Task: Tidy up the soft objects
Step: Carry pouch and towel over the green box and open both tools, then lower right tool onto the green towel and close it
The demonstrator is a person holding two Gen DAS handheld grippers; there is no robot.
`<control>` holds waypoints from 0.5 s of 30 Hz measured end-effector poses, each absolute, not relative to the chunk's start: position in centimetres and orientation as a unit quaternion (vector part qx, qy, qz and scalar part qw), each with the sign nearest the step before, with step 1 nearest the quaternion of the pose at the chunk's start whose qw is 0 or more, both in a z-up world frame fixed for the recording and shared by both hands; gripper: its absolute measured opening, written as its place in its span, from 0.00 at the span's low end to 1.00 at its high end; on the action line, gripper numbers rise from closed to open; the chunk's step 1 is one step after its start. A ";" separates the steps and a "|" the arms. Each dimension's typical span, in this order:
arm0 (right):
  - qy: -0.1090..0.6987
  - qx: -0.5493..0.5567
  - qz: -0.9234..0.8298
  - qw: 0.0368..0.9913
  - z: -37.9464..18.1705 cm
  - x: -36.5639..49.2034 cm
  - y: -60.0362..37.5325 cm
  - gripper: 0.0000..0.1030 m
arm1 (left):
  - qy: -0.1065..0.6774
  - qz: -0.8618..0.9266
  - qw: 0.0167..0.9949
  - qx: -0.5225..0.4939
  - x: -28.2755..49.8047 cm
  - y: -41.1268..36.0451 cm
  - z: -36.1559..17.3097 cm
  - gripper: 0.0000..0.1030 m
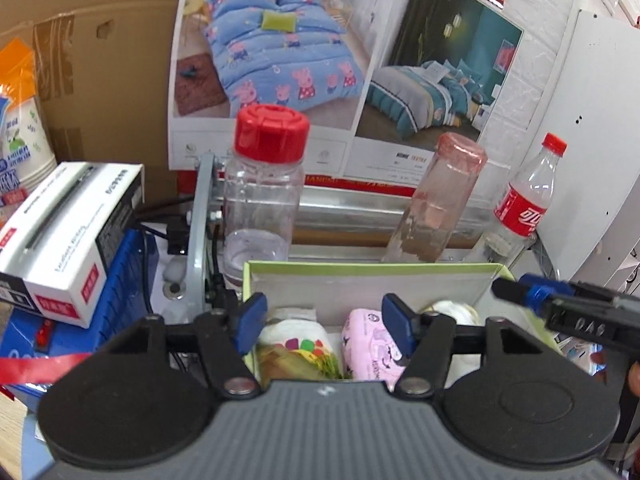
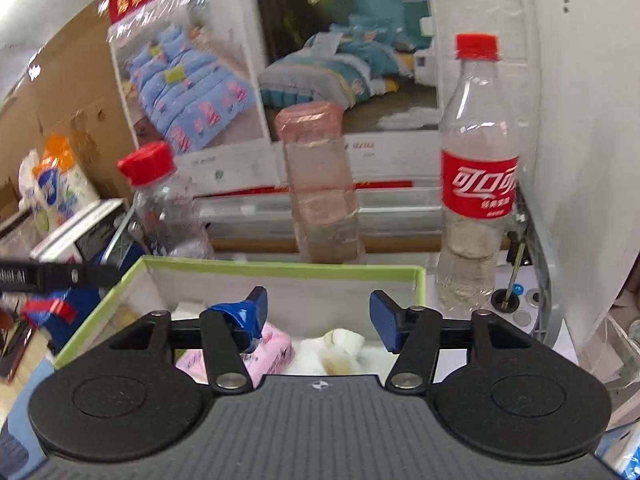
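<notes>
A green-rimmed cardboard box (image 1: 360, 266) (image 2: 280, 266) holds the soft things. Inside lie a pink tissue pack (image 1: 368, 348) (image 2: 276, 348), a white pack with coloured dots (image 1: 300, 344) and a white fluffy lump (image 2: 336, 348) (image 1: 452, 308). My left gripper (image 1: 324, 316) hangs above the box's left half, open, nothing between its blue pads. My right gripper (image 2: 320, 314) hovers over the right half, open as well and empty. One right finger (image 1: 520, 292) pokes into the left wrist view at the right edge. A left finger (image 2: 60, 276) crosses the right wrist view at the left.
Behind the box stand a red-capped clear jar (image 1: 262, 192), a pink-capped bottle (image 1: 440, 204) and a cola bottle (image 2: 478, 184). A white carton (image 1: 68, 236) lies on a blue crate at the left. Bedding posters, cardboard and a white panel close off the back and right.
</notes>
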State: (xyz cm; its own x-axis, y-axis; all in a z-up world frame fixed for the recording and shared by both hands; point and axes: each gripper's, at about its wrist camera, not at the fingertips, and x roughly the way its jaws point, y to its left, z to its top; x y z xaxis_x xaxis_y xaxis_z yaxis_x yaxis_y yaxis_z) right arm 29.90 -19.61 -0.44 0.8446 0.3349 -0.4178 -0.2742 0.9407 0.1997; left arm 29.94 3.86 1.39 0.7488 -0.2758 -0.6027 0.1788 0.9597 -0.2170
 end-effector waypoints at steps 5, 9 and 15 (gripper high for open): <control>0.219 0.067 0.159 0.960 0.2 28.4 -20.0 0.51 | 0.323 -0.109 0.938 -0.063 28.3 4.5 1.8 0.64; 0.221 0.048 0.154 0.962 0.3 26.1 -19.7 0.54 | 0.323 -0.109 0.938 -0.060 26.0 5.1 2.2 0.65; 0.222 0.036 0.144 0.964 -0.1 21.9 -19.8 0.58 | 0.328 -0.103 0.938 -0.046 21.7 6.0 2.0 0.68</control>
State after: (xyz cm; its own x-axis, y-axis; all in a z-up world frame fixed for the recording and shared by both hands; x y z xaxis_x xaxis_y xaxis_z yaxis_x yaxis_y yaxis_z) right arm 21.94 -19.78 -0.05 0.8597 0.2936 -0.4180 -0.2620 0.9559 0.1327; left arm 21.66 5.97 2.04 0.7641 -0.2235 -0.6051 0.1636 0.9745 -0.1534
